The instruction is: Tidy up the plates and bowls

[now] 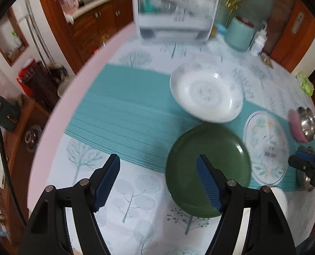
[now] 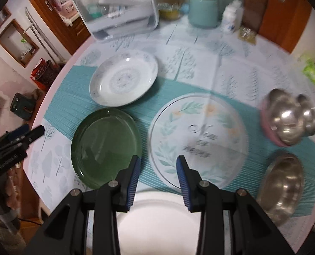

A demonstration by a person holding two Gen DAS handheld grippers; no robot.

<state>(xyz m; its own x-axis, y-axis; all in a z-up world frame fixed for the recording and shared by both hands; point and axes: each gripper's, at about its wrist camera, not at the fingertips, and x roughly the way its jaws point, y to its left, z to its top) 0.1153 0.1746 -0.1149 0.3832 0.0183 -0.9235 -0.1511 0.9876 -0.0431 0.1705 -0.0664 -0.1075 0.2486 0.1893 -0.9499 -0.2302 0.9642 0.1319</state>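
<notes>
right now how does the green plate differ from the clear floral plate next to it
The green plate is solid dark green and unpatterned; the clear floral plate is see-through with leaves and lettering. The green plate looks smaller than the clear floral plate. The green plate lies half off the teal mat. Both are round, upright and empty.

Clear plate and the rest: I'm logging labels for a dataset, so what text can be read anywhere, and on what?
"DA": white letters on the right gripper body, cut off at the frame edge.
Script on the clear plate: opens with a large "N"; the rest is too blurred.
White print on the left gripper body: too blurred.
Bottle label: too blurred.
</notes>
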